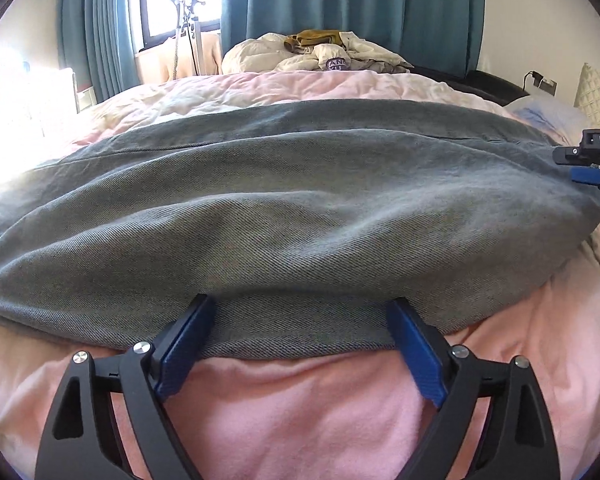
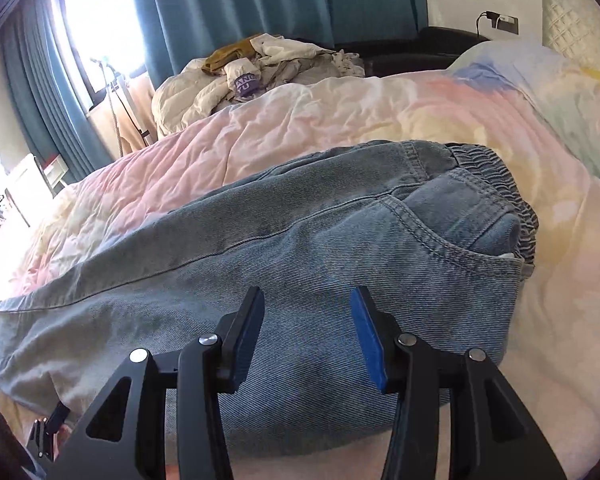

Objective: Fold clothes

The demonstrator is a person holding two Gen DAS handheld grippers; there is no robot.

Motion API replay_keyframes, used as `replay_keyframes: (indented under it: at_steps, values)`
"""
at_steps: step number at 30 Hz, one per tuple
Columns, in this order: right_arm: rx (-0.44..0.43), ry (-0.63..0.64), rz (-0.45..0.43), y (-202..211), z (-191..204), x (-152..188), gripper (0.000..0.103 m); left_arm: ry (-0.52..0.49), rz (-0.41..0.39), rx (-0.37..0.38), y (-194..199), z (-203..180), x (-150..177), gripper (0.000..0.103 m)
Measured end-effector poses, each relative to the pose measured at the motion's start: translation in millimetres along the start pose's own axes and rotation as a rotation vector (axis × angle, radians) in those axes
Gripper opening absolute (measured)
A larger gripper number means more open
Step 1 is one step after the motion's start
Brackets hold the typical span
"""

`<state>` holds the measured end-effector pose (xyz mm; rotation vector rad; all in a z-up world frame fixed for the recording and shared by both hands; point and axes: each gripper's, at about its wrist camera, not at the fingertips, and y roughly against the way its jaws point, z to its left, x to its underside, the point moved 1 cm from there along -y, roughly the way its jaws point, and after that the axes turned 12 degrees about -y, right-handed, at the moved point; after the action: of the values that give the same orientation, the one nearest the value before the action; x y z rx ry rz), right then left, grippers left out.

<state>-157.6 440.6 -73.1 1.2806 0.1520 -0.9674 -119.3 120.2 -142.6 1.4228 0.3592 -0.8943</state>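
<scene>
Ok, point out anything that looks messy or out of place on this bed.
The jeans lie flat on the pink bedspread, nothing askew there. The one untidy spot is the heap of crumpled clothes at the far edge of the bed, below the teal curtains.

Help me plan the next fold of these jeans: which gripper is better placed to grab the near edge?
Left, probably. The left gripper is open with the jeans near hem lying between its fingers. The right gripper hovers open over the flat middle of the denim, with no edge to pinch.

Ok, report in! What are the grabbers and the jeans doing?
Left gripper open at jeans edge. Right gripper open over jeans, nothing held. Nothing blocking.
</scene>
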Motion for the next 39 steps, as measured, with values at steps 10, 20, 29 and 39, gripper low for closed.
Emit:
replay_keyframes:
  at_steps: [10, 20, 29, 39]
  values:
    - [-0.022, -0.061, 0.012, 6, -18, -1, 0.045, -0.002, 0.006, -0.003, -1, 1, 0, 0.092]
    - [-0.057, -0.052, 0.015, 8, -11, -2, 0.045, -0.010, 0.017, -0.024, -3, 1, -1, 0.096]
    - [-0.068, -0.051, 0.008, 6, -6, -20, 0.045, -0.009, 0.019, -0.024, -2, -1, -2, 0.096]
    - [-0.012, 0.221, 0.067, -29, 15, -79, 0.045, -0.008, 0.013, -0.027, -2, -1, -1, 0.096]
